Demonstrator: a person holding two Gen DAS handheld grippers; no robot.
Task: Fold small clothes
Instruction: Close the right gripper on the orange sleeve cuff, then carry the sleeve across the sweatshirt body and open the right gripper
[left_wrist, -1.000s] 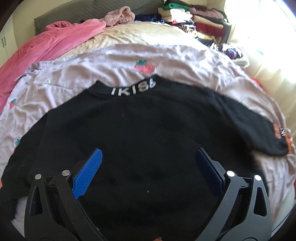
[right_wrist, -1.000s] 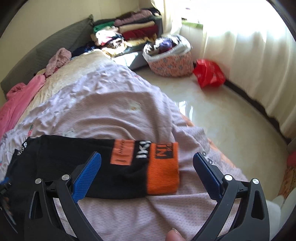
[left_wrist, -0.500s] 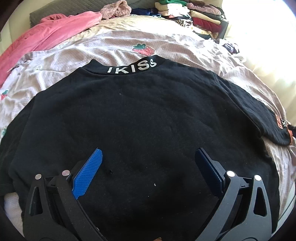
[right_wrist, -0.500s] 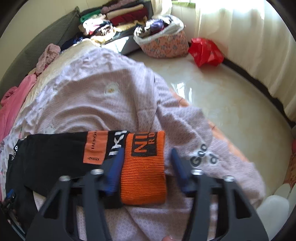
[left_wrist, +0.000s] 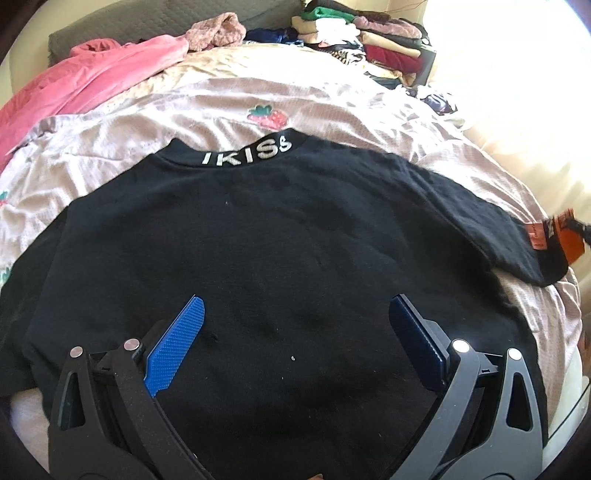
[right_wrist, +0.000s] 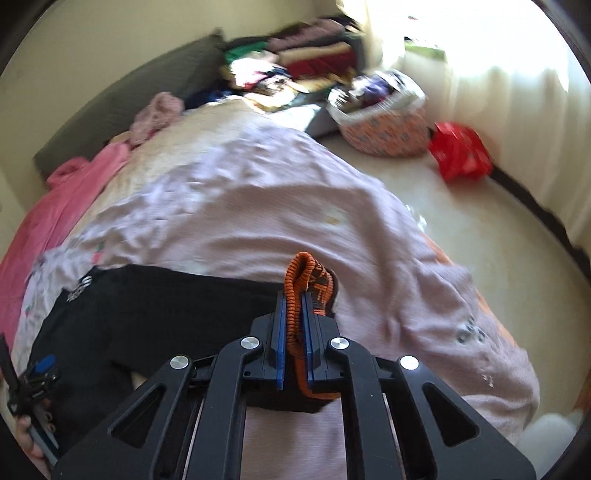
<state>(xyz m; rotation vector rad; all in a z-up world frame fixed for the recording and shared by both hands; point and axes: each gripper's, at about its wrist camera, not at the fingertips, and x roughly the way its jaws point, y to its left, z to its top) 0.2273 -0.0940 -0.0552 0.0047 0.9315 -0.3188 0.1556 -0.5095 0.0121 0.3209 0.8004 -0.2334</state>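
A black sweatshirt (left_wrist: 280, 251) with white "IKISS" on its collar lies flat, back up, on a lilac bedsheet (left_wrist: 229, 107). My left gripper (left_wrist: 295, 317) is open and empty, low over the shirt's lower back. My right gripper (right_wrist: 294, 306) is shut on the orange ribbed cuff (right_wrist: 301, 273) of the shirt's right sleeve (right_wrist: 159, 306) and holds it lifted off the sheet. The cuff also shows at the far right of the left wrist view (left_wrist: 565, 236). The left gripper shows small at the left edge of the right wrist view (right_wrist: 37, 373).
A pink garment (left_wrist: 85, 85) lies at the bed's far left. Folded clothes (left_wrist: 373, 40) are stacked past the head of the bed. A patterned basket (right_wrist: 384, 125) and a red bag (right_wrist: 461, 151) stand on the floor by the curtain. The bed edge drops to the floor (right_wrist: 491, 251) at right.
My right gripper has closed on the orange cuff and lifted it off the sheet. My left gripper has drawn back slightly, still open over the shirt.
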